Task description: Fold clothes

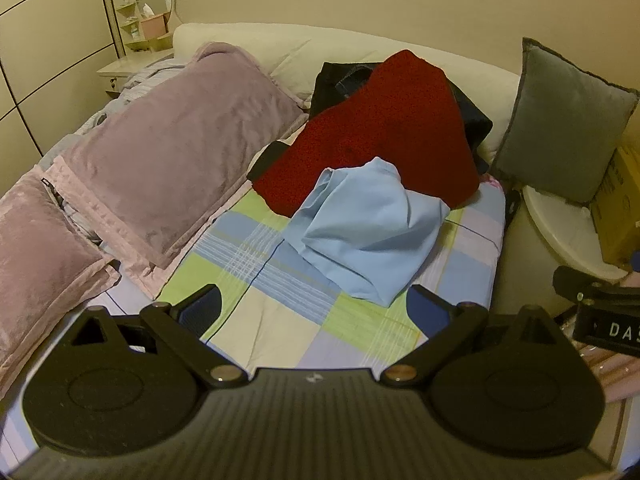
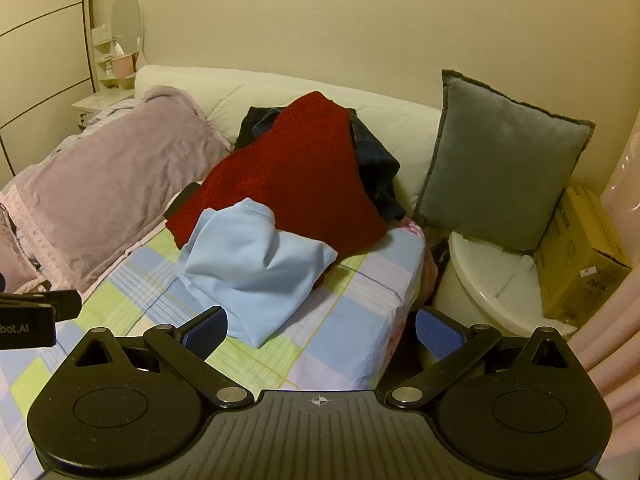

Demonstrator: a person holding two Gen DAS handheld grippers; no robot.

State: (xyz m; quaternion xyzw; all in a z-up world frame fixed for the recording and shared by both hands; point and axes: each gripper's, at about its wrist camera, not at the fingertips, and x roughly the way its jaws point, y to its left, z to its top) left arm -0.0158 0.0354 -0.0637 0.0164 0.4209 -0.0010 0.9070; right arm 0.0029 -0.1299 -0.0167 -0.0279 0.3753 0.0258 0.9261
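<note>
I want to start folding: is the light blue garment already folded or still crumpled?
Crumpled. The light blue garment lies bunched in uneven creases on the checked bedsheet, partly against the red garment.

Smooth, matt pale-blue cotton-like cloth on the light blue garment (image 1: pixel 366 236), soft creases only. Behind it, nubbly, coarse-knit red sweater (image 1: pixel 376 136), fuzzy and dull. Dark denim (image 2: pixel 376 160) with pale stitching peeking out. Plaid bedsheet (image 1: pixel 256 280) flat-woven, matt. Plush, faintly shiny velvet on the mauve pillows (image 1: pixel 176 148); duller grey velvety cushion (image 2: pixel 500 160). Matt cardboard box (image 2: pixel 580 256). Left claw (image 1: pixel 314 310) and right claw (image 2: pixel 320 332): matt black plastic, metal rivets, ribbed blue rubbery pads (image 2: pixel 438 334).
</note>
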